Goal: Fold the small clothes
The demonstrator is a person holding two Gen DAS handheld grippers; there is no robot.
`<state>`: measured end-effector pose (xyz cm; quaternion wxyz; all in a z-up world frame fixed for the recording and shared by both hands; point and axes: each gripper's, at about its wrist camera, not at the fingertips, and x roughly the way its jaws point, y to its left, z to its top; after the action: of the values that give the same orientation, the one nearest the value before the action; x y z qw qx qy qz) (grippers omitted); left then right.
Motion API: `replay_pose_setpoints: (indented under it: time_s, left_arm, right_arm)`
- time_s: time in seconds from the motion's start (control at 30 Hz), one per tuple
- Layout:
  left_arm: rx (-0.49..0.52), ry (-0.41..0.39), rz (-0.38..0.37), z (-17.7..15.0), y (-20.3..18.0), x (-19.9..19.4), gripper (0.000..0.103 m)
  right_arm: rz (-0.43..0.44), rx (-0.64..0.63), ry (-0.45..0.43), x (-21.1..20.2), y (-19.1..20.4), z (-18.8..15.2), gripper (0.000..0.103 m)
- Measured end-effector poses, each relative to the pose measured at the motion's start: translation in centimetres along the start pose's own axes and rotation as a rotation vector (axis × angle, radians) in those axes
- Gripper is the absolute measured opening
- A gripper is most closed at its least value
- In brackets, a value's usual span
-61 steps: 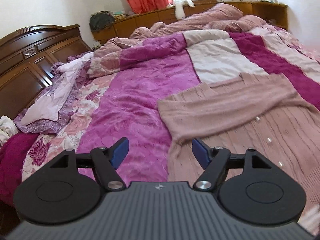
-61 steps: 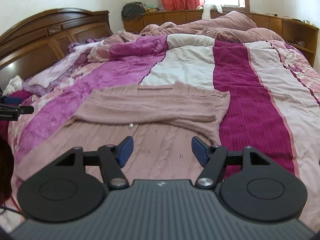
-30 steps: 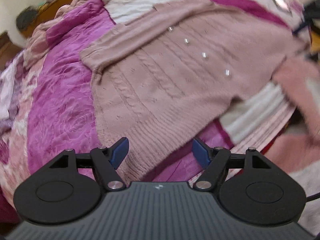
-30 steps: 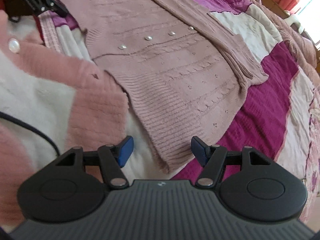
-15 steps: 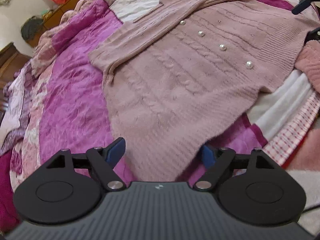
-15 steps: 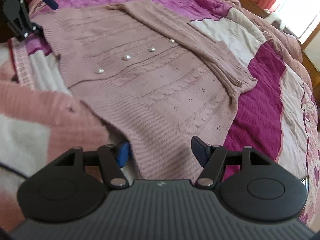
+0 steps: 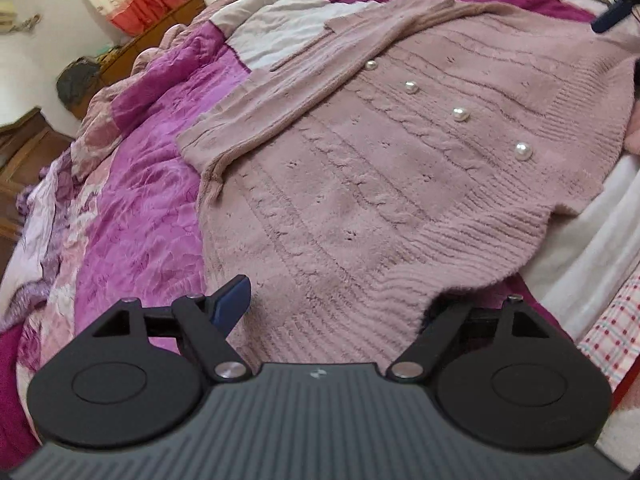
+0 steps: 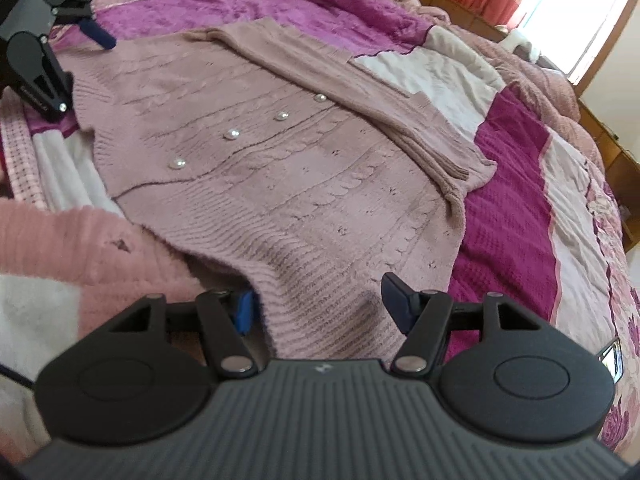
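Observation:
A dusty-pink knitted cardigan (image 7: 360, 184) with pearl buttons (image 7: 460, 114) lies flat on the bed, its sleeves folded across the top; it also shows in the right wrist view (image 8: 300, 168). My left gripper (image 7: 332, 308) is open, its jaws straddling the hem's left corner; the right fingertip is hidden under the knit. My right gripper (image 8: 320, 304) is open and straddles the hem's right corner, the left fingertip (image 8: 244, 308) partly under the fabric. The left gripper also shows in the right wrist view (image 8: 92, 32).
The bed has a magenta, pink and white patchwork quilt (image 7: 140, 216). A person's fluffy pink sleeve (image 8: 80, 248) lies by the right gripper. A wooden headboard (image 7: 20, 148) and a curtained window (image 8: 560, 0) stand beyond. A checked sheet edge (image 7: 612, 328) hangs at the bed's near side.
Both grippers have dropped from looking across the bed and moved in to the cardigan's bottom hem, one at each corner. The jaws have stayed open.

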<state>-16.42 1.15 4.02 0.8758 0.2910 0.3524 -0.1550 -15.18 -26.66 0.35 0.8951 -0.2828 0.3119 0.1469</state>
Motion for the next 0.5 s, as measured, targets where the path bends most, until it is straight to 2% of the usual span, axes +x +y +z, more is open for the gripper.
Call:
replay_pose_setpoints:
  time_s: [0.07,0.13,0.2,0.33,0.43,0.5]
  left_arm:
    - [-0.042,-0.002,0.0,-0.2,0.2,0.2,0.084]
    - [-0.078,-0.002,0.0,-0.3,0.4,0.4,0.084]
    - [-0.095,-0.005,0.007,-0.3,0.4,0.6,0.084]
    - [-0.109,-0.026,0.027,-0.3,0.1,0.5,0.083]
    - [-0.13,-0.038,0.023,-0.3,0.2,0.2,0.069]
    - [-0.146,-0.045,0.007,-0.1,0.4,0.0,0.047]
  right_arm:
    - [-0.017,0.017,-0.013,0.2,0.1,0.0,0.065]
    - [-0.023,0.042,-0.025,0.4,0.1,0.0,0.059]
    - [-0.02,0.069,-0.034,0.6,0.1,0.1,0.047]
    - [-0.036,0.082,-0.045,0.8,0.4,0.6,0.029]
    - [-0.047,0.096,-0.059,0.5,0.3,1.0,0.021]
    - [-0.05,0.119,-0.072,0.3,-0.1,1.1,0.019]
